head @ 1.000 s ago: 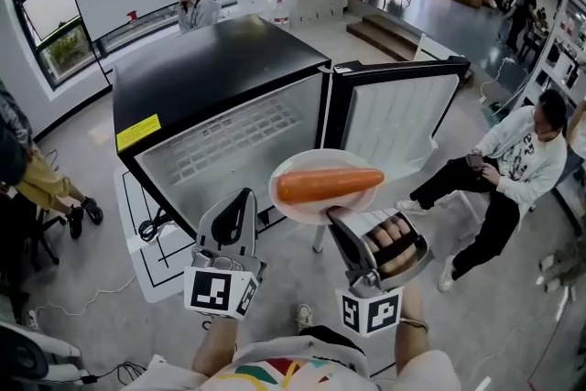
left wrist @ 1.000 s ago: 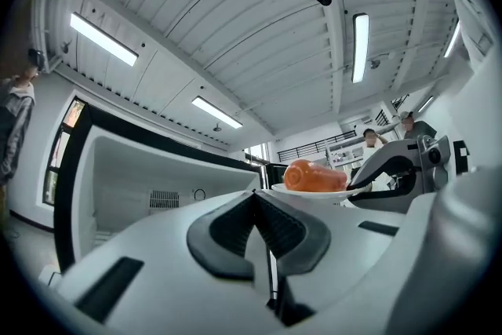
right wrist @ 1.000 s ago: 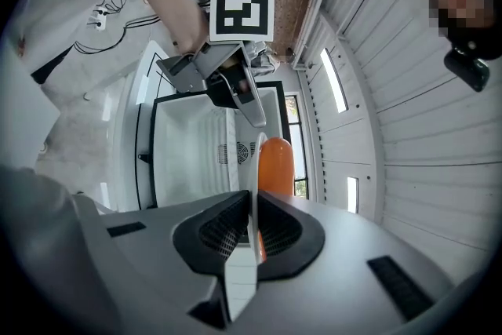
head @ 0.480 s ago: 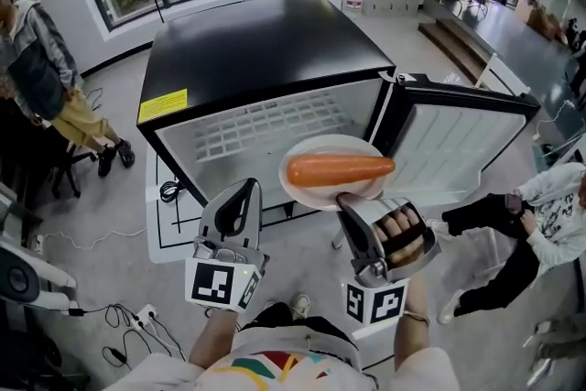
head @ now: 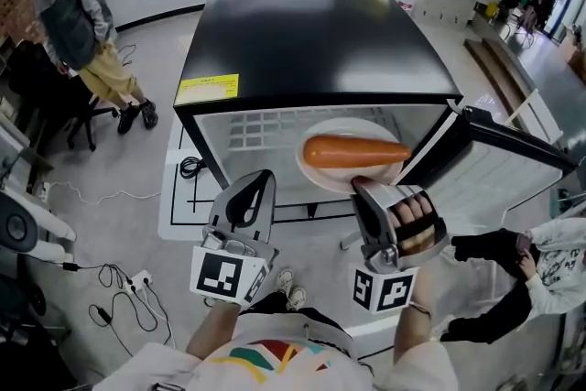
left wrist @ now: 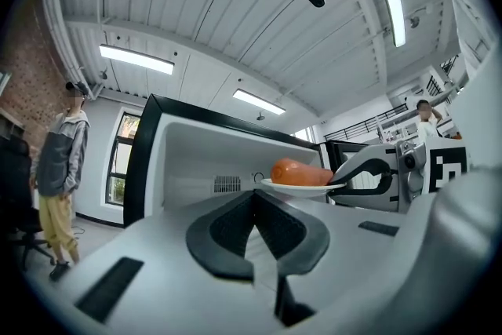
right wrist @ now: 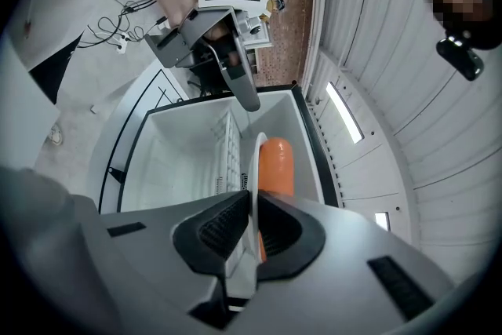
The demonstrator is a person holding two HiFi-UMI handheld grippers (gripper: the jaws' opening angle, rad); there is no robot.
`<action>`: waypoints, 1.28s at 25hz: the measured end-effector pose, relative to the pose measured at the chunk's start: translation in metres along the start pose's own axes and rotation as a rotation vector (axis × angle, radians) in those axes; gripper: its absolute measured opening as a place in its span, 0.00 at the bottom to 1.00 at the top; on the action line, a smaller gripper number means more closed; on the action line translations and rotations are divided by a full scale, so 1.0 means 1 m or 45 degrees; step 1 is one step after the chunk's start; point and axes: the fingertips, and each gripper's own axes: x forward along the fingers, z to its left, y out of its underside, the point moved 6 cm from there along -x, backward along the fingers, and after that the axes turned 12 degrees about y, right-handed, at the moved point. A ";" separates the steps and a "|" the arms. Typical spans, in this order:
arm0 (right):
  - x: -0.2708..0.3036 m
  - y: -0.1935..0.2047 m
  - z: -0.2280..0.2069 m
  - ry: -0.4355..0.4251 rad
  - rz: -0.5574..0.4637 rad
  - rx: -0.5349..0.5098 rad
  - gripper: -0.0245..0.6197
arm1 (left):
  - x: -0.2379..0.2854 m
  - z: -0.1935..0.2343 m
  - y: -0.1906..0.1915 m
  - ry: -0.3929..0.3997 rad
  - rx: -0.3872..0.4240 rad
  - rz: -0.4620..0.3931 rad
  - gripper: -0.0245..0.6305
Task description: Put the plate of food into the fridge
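While the white plate (head: pixel 320 177) hangs level at the mouth of the open fridge (head: pixel 311 41), it rests on nothing inside yet. An orange carrot-like piece of food (head: pixel 357 152) lies loose across it. The right gripper (head: pixel 361 187) is clamped narrow on the plate's near rim, the edge between its pads, and is the plate's sole support. The left gripper (head: pixel 260 181) sits beside it, jaws together and empty. The fridge door (head: pixel 513 156) is swung wide to the right, with a wire shelf (head: pixel 258 133) visible within.

Judgement: the plate is stiff, glazed, likely slippery and breakable. Held by one edge, any tilt could roll the food off. Best hold is the rim, with the plate kept level.
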 end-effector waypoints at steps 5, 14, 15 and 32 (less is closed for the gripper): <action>0.026 0.000 0.005 -0.015 -0.027 -0.008 0.08 | 0.010 0.011 0.001 0.012 -0.014 -0.021 0.05; 0.065 0.002 0.024 -0.084 -0.039 -0.003 0.08 | 0.025 0.033 0.007 0.031 -0.031 -0.035 0.05; 0.069 0.003 0.024 -0.093 -0.041 -0.001 0.08 | 0.028 0.035 0.006 0.031 -0.036 -0.033 0.05; 0.111 0.012 0.037 -0.236 -0.068 0.041 0.09 | 0.047 0.057 0.022 0.019 -0.092 0.027 0.05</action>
